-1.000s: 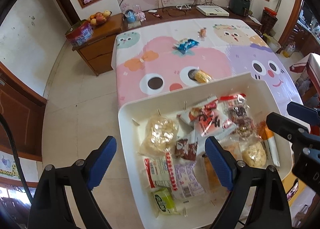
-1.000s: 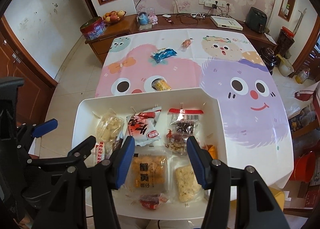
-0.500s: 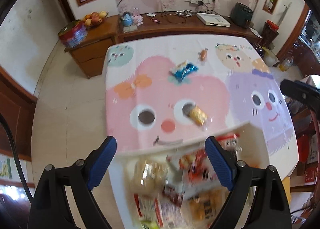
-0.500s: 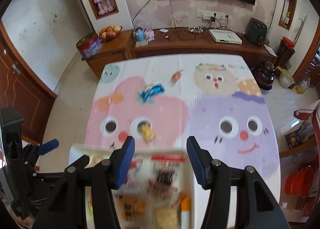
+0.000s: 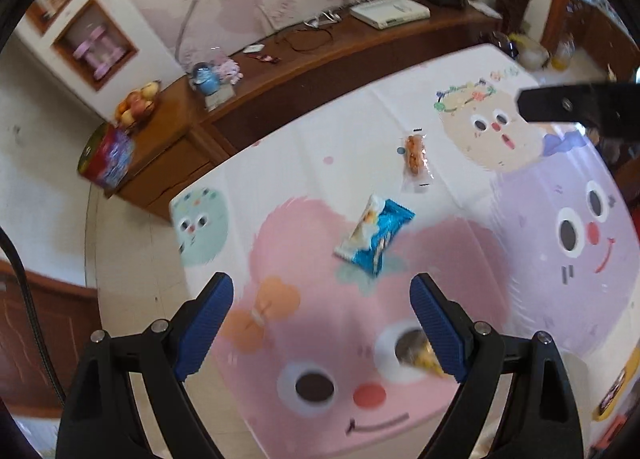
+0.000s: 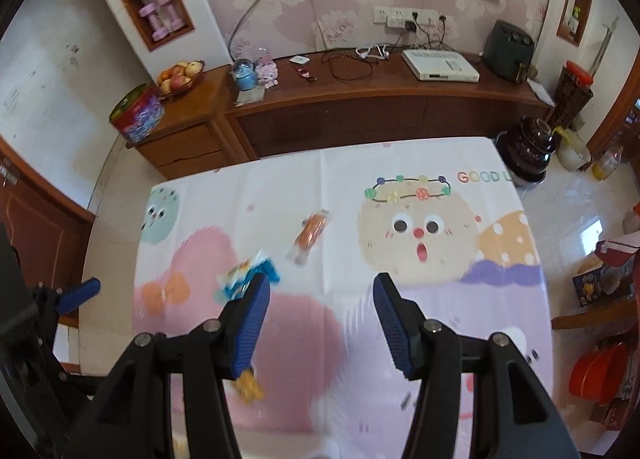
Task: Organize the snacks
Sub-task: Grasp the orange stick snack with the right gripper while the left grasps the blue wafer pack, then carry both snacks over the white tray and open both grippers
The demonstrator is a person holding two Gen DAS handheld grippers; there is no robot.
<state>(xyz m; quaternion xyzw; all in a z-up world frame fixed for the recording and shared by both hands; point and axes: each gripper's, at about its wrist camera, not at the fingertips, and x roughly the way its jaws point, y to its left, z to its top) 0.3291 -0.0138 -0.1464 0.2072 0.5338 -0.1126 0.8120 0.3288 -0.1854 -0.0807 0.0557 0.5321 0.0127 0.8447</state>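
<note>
Both grippers have swung away from the white snack tray, now out of sight, over the cartoon tablecloth [image 5: 540,227]. Left gripper [image 5: 322,329] gapes wide, right gripper [image 6: 318,323] half spread, both empty. Blue snack packet [image 5: 376,237] lies diagonally; orange snack packet [image 5: 416,159] points toward the sideboard [image 6: 360,107]; yellow snack [image 5: 420,353] sits beside the left gripper's right finger.

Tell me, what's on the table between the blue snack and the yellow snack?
Nothing: between the blue snack and the yellow snack there is only bare pink tablecloth, clearest in the left wrist view.
</note>
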